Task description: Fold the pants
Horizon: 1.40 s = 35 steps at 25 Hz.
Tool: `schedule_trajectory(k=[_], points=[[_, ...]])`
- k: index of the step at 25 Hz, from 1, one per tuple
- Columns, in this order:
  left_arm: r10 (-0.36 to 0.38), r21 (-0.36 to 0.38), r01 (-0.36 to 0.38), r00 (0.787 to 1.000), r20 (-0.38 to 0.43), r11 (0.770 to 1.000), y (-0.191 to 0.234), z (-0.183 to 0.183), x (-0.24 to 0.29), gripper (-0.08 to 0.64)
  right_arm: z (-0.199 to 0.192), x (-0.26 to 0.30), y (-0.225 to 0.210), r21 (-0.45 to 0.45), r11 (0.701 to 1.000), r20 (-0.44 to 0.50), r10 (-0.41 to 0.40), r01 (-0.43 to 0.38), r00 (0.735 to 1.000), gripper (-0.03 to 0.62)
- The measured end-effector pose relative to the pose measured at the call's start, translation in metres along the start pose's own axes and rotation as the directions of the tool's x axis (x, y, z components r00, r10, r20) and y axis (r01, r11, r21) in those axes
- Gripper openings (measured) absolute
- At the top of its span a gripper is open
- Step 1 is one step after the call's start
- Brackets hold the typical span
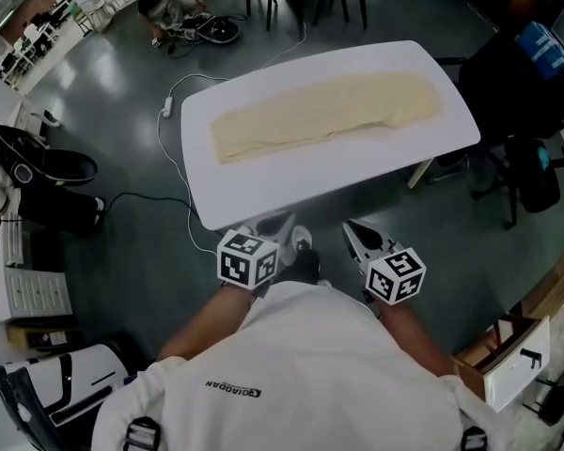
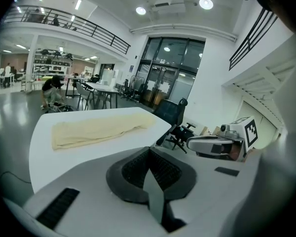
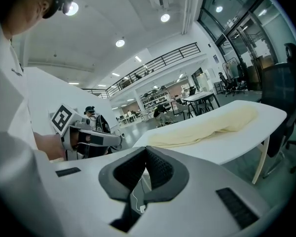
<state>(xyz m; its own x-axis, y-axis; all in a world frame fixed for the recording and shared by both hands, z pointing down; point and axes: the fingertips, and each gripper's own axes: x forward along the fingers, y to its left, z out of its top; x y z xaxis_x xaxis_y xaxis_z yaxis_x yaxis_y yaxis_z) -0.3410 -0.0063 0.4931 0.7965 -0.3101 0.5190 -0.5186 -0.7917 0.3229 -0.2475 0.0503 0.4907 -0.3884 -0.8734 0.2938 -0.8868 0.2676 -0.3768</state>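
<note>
Cream pants [image 1: 329, 111] lie lengthwise across the white table [image 1: 291, 172], doubled over into one long strip. Both grippers hang close to my body, short of the table's near edge and apart from the cloth. My left gripper [image 1: 287, 235] is shut with nothing in it, and my right gripper [image 1: 352, 231] is shut and empty too. In the left gripper view the pants [image 2: 96, 130] lie ahead on the table [image 2: 64, 157], with the right gripper [image 2: 217, 144] off to the side. The right gripper view shows the pants [image 3: 207, 127] and the left gripper [image 3: 93, 138].
A black office chair [image 1: 517, 92] stands at the table's right end. A white cable with a power strip [image 1: 164, 111] runs over the floor at its left end. Black bags [image 1: 38, 167] lie at the left, cardboard boxes [image 1: 508, 346] at the lower right. A person [image 1: 169, 3] crouches far behind.
</note>
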Motion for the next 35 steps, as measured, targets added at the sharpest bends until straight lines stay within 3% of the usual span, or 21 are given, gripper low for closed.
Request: schedule_trajectory(k=[6,13,29,35], points=[[-0.004,0.007,0.004,1.0,0.019,1.0,0.009,0.015,0.015,0.025,0.003,0.008,-0.016,-0.005,1.0,-0.018,-0.012,0.012,1.0,0.018],[0.044,-0.014,-0.044,0.999,0.015,0.999,0.046,0.027,0.024,0.025,0.028,0.042,-0.027,-0.042,0.999,-0.042,0.014,-0.016,0.999,0.018],[0.15,-0.111,-0.144,0.988,0.046,0.983,0.162,0.103,0.091,0.025,0.081,0.148,-0.1,-0.088,0.994,-0.143,0.046,-0.059,0.989,0.018],[0.201,-0.151,-0.195,0.979,0.026,0.969,0.214,0.113,0.105,0.025,0.097,0.201,-0.117,-0.078,0.994,-0.169,0.067,-0.081,0.983,0.018]])
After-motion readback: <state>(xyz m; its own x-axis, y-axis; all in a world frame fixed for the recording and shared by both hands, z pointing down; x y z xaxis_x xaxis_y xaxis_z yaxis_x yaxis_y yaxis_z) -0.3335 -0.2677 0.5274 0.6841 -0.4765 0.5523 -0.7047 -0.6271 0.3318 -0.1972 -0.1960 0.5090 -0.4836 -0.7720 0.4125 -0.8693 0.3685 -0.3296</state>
